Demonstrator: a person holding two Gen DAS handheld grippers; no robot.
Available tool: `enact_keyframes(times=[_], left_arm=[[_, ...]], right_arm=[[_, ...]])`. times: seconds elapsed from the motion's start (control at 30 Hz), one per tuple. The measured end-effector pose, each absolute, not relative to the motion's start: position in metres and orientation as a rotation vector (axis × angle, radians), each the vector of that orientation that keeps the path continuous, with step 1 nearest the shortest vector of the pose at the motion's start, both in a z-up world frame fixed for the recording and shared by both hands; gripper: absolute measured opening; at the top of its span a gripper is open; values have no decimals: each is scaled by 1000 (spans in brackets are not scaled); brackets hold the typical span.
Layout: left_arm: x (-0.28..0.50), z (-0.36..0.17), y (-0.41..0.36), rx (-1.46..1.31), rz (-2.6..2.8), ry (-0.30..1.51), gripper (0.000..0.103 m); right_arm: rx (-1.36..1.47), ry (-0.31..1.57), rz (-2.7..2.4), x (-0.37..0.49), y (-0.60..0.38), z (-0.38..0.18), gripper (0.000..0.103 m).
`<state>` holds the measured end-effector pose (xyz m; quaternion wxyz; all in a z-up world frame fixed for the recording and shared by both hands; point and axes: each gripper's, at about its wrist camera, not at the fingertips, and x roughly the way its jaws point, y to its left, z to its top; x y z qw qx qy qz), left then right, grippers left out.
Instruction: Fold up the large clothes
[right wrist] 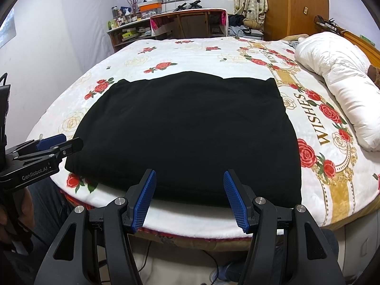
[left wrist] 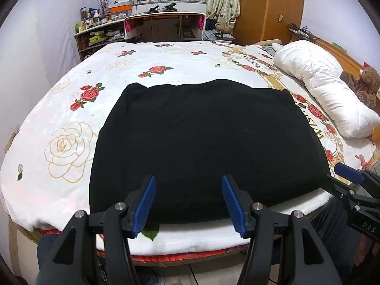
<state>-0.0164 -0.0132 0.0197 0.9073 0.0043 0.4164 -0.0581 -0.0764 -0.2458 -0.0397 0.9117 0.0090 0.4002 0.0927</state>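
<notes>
1. My left tongs (left wrist: 188, 203) are nearest to me, over the near edge of the bed (left wrist: 71, 109). The jaws stand apart and nothing is between them; they point down at the near hem of the cloth.
2. My right tongs (right wrist: 190, 199) are the same: jaws apart, holding nothing, above the near hem. In each view I see the other tongs at the side, also free of the cloth.
3. The black cloth (left wrist: 204, 142) lies flat on the bed, its near hem close to the bed's edge just before my tongs. It makes a neat four-sided shape, a bit wider near me.
4. I judge that some folding is already done: no sleeves stick out, and the sides look straight. At the far edge I see small bumps at both corners and a raised middle, maybe the collar, but the cloth is too dark to be sure.
5. What is left, I think, is to fold it again into a smaller pack. For that I must grip two corners; I hold none now.
6. Further away, a white pillow (left wrist: 325, 90) lies on the right of the bed, apart from the cloth. A desk (left wrist: 163, 26) stands behind.
</notes>
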Motion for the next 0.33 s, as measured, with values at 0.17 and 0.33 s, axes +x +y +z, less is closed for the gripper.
enact_keyframes(times=[0.17,0.33], left_arm=[[-19,18,-16,-1,-141,849,61],[-15,15,-15,-11,-137,855,61]], right_arm=[[18,830,192,-76,-246,-43,59],[18,837,193,-71,-247,-44,59]])
